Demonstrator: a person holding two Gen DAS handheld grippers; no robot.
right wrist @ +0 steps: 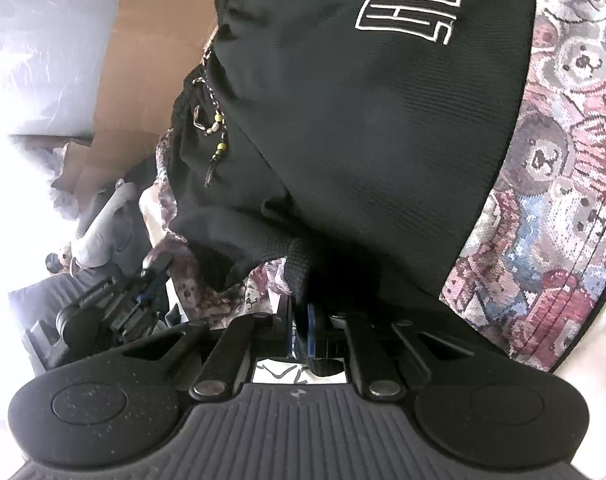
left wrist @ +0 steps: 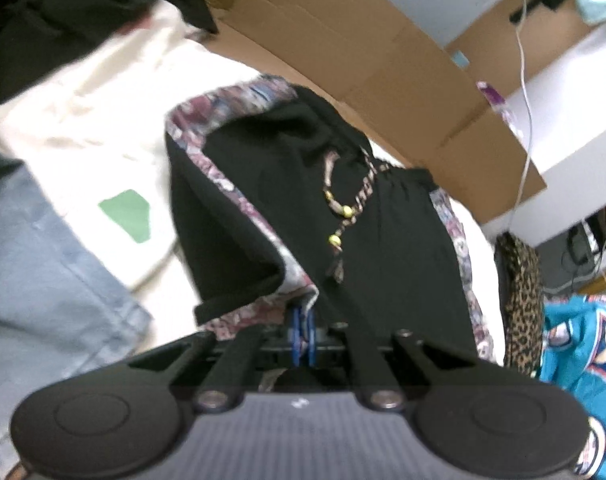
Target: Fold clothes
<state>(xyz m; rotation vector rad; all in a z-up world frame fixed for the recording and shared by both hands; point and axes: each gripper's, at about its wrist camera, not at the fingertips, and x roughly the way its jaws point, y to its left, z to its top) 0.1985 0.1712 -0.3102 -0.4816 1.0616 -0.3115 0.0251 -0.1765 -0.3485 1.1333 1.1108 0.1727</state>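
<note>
Black shorts (left wrist: 383, 240) (one pair) in two clamped tools

Passage around the black shorts (left wrist: 343, 216) was restricted by the cardboard box (left wrist: 383, 64) close behind, denim (left wrist: 43, 248) at left and leopard-print fabric (left wrist: 521, 292) at right, with open white sheet (left wrist: 83, 120) remaining between denim and shorts.

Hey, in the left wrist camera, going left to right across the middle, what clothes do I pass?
Blue jeans → cream cloth with a green patch → black shorts with patterned trim → leopard-print cloth → turquoise patterned cloth.
</note>
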